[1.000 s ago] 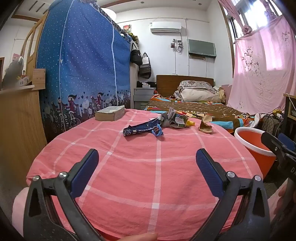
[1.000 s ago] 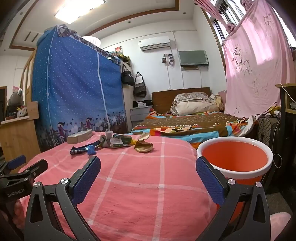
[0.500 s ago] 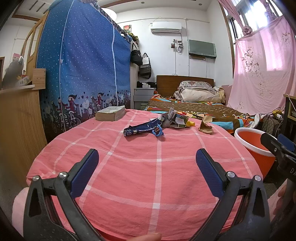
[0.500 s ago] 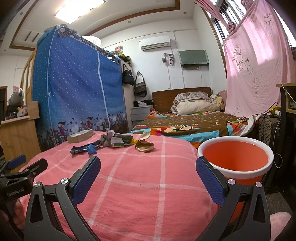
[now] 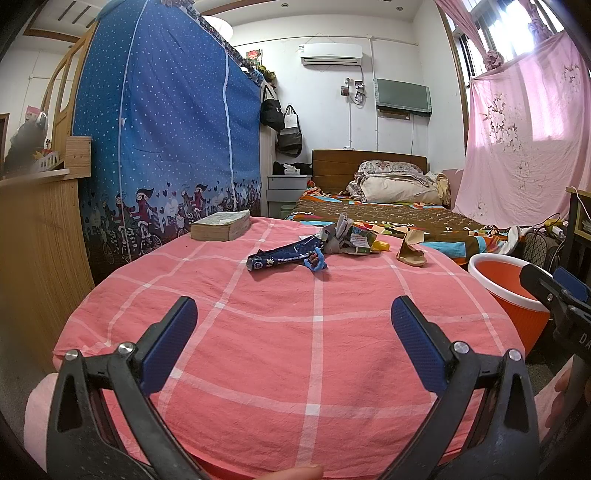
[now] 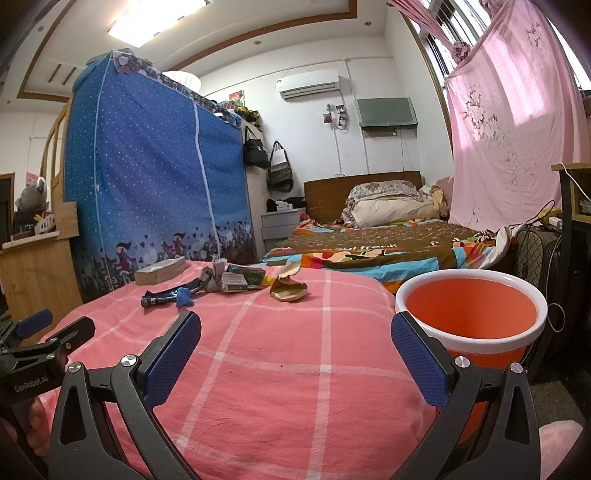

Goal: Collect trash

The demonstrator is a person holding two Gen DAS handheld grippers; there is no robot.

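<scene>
Ahead of our spread left gripper (image 5: 293, 326) lies bare pink cloth (image 5: 314, 332); the orange bucket (image 6: 471, 325) crowds our right gripper's (image 6: 295, 343) right finger.

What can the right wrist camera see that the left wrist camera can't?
Only the right wrist view looks down into the orange bucket, which appears to hold nothing, and shows the ceiling light. Only the left wrist view shows the yellow scrap behind the crumpled wrappers. Both show the pink checked cloth, the blue wrapper, the tan wrapper, the book, and both open tools: the left hand-held gripper and right hand-held gripper.
</scene>
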